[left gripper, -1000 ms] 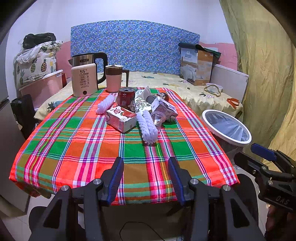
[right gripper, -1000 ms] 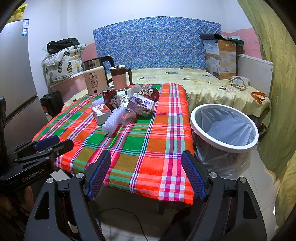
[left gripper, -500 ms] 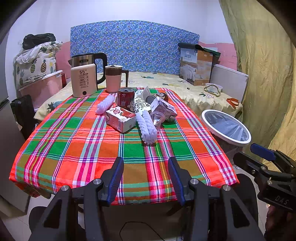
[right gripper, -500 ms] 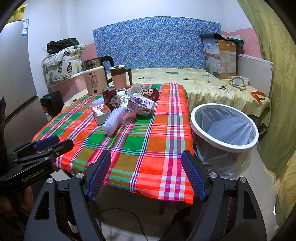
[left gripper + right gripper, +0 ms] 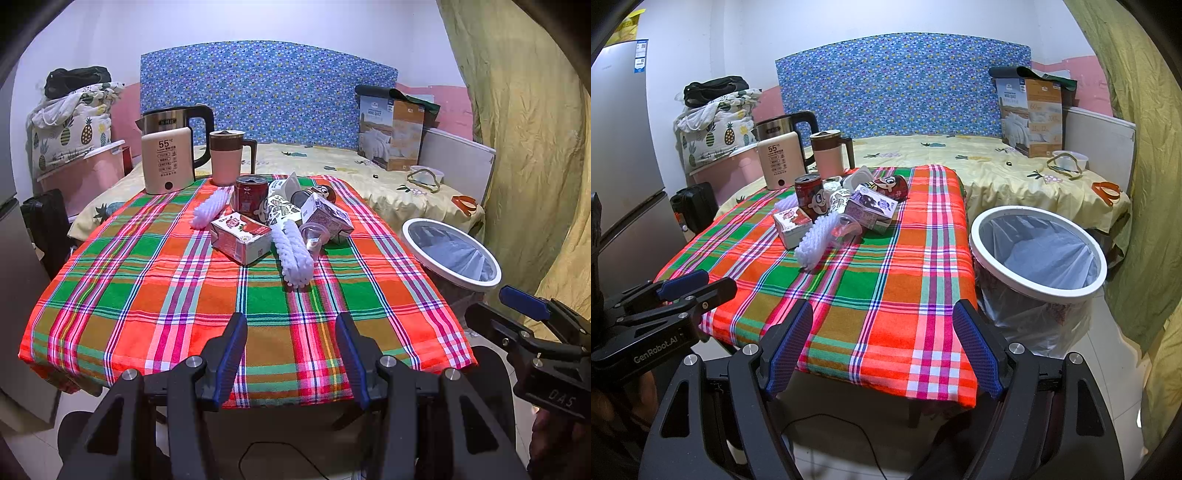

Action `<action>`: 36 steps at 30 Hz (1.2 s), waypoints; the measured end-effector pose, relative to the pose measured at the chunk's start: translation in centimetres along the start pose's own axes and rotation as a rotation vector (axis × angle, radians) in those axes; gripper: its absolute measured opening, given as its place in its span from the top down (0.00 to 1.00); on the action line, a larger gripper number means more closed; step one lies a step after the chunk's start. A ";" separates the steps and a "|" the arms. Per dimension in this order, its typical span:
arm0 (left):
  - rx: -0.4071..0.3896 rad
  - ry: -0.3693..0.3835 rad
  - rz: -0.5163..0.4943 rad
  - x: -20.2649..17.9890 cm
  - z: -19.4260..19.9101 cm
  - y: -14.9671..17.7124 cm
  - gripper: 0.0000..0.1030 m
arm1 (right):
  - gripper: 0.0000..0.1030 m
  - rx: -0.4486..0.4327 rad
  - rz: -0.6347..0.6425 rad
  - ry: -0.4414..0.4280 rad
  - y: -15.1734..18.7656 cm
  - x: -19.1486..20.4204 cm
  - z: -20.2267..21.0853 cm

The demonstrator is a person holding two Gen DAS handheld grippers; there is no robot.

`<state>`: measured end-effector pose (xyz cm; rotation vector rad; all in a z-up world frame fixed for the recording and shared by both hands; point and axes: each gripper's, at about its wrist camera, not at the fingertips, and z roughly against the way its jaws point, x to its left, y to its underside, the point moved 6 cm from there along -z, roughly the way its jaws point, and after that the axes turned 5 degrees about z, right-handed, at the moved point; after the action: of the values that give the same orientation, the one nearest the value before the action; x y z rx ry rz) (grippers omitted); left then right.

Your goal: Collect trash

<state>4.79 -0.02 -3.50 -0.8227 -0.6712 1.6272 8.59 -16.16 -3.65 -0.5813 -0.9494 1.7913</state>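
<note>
A pile of trash lies at the far middle of the plaid table [image 5: 147, 295]: a red-and-white carton [image 5: 240, 238], a red can [image 5: 251, 197], a white foam net [image 5: 293, 254], a second foam net [image 5: 209, 210], a clear plastic cup [image 5: 314, 236], a purple carton [image 5: 327, 218]. The pile also shows in the right wrist view: the carton [image 5: 792, 225], the foam net [image 5: 816, 240]. A white-rimmed bin with a bag [image 5: 1038, 251] stands on the floor right of the table. My left gripper [image 5: 291, 350] is open and empty at the table's near edge. My right gripper [image 5: 882, 347] is open and empty, near the front right corner.
A kettle [image 5: 170, 155] and a pink mug [image 5: 227, 157] stand at the table's far edge. A bed [image 5: 1015, 173] with a cardboard box [image 5: 1030, 118] lies behind. A yellow-green curtain [image 5: 528, 129] hangs at the right. A fridge [image 5: 620, 166] stands at the left.
</note>
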 end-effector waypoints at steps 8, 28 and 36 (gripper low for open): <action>0.001 -0.001 0.000 0.0 0.0 0.0 0.52 | 0.23 -0.001 0.001 0.000 0.0 -0.1 0.0; 0.012 0.007 -0.010 0.2 -1.1 -0.5 0.52 | 0.23 0.015 0.003 -0.003 0.2 -0.5 -1.2; 0.058 0.019 0.003 0.6 -5.1 -1.4 0.52 | 0.23 0.049 0.001 -0.016 -0.2 -0.8 -2.8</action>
<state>9.65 0.89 -5.53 -0.7963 -0.6074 1.6324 11.05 -15.89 -5.11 -0.5378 -0.9132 1.8172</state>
